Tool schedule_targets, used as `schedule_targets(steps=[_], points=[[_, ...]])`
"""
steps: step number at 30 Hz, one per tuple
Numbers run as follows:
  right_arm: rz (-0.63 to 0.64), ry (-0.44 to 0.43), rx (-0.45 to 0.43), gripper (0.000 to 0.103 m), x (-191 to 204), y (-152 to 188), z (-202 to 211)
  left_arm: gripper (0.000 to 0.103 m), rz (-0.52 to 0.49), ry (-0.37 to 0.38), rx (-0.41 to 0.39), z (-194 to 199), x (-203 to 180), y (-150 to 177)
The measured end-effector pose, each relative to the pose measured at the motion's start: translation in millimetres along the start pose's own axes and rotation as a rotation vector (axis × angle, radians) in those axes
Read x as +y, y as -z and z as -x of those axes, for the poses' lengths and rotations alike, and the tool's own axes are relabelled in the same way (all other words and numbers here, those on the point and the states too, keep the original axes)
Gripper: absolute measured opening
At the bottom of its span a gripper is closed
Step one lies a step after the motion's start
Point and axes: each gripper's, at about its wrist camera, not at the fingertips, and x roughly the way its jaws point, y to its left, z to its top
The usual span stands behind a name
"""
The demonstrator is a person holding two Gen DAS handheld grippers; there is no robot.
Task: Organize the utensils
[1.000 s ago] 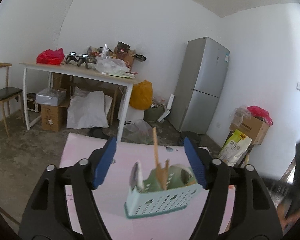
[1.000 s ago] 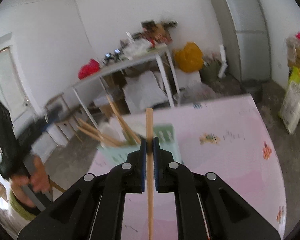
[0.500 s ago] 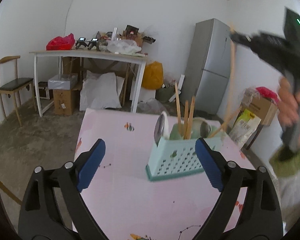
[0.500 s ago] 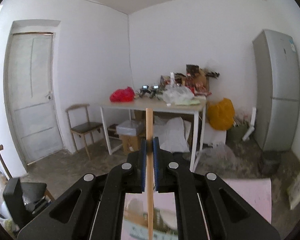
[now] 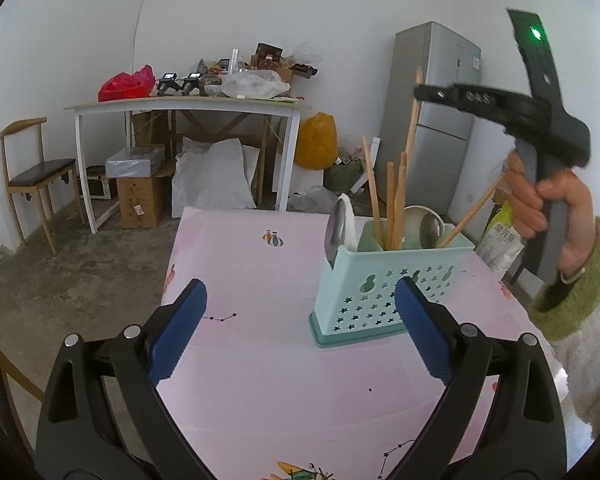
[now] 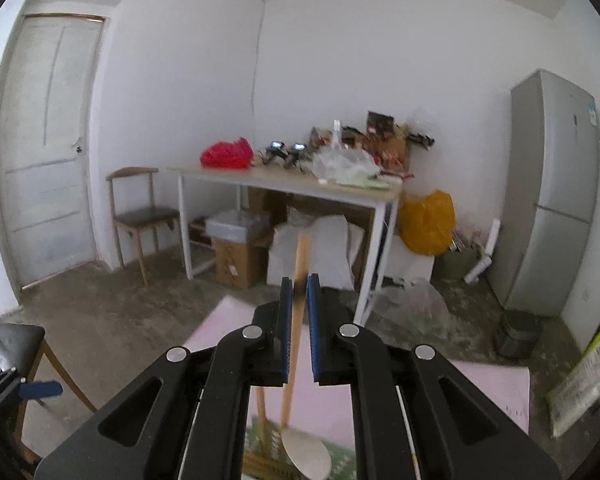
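A teal perforated utensil holder (image 5: 380, 288) stands on the pink table (image 5: 240, 264). It holds several wooden chopsticks (image 5: 392, 200), a white spoon (image 5: 338, 228) and a metal spoon (image 5: 430, 230). My left gripper (image 5: 300, 320) is open just short of the holder, its blue pads wide apart and touching nothing. A hand (image 5: 540, 200) holds my right gripper (image 5: 420, 92) above the holder. In the right wrist view its jaws (image 6: 299, 284) are opening, and a blurred chopstick (image 6: 300, 256) hangs loose between the pads, its lower end over the holder (image 6: 340, 456).
A cluttered white work table (image 5: 188, 104) stands at the back, with boxes and sacks under it. A wooden chair (image 5: 32, 172) and a door (image 6: 48, 140) are on the left, a grey fridge (image 5: 440, 120) on the right. A green sleeve (image 5: 580, 292) is at the table's right edge.
My left jaws spread wide and drew back from the holder, which now stands free on the table. My right gripper swung up over it, and its pads parted from the chopstick.
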Motion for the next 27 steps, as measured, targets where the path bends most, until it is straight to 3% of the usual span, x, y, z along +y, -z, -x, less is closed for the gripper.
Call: schedule_targets(steps=[2,9,13,17,20,23,27], points=[[-0.025,0.010,0.004,0.024,-7.3,5.1,7.9,0.091,0.007,0.000,0.002,-1.0,1.5,-0.2],[-0.183,0.021,-0.056,0.042,-40.1,24.7,70.0,0.092,0.005,0.016,0.008,-10.4,-1.1,1.9],[-0.328,0.027,-0.047,0.050,-71.1,58.3,95.4,0.092,-0.016,0.059,0.013,-22.3,-5.7,5.5],[-0.443,-0.082,0.119,0.057,-92.4,115.6,78.8,0.092,-0.039,0.141,0.042,-45.2,-11.1,8.6],[-0.418,-0.096,0.225,0.058,-94.7,149.6,53.1,0.092,-0.059,0.160,0.084,-68.1,-14.8,9.6],[-0.432,-0.158,0.281,0.058,-102.6,172.3,28.3,0.092,-0.064,0.187,0.134,-93.6,-18.1,10.0],[-0.425,-0.211,0.289,0.061,-108.3,180.1,4.4,0.092,-0.080,0.247,0.182,-120.1,-28.8,10.0]])
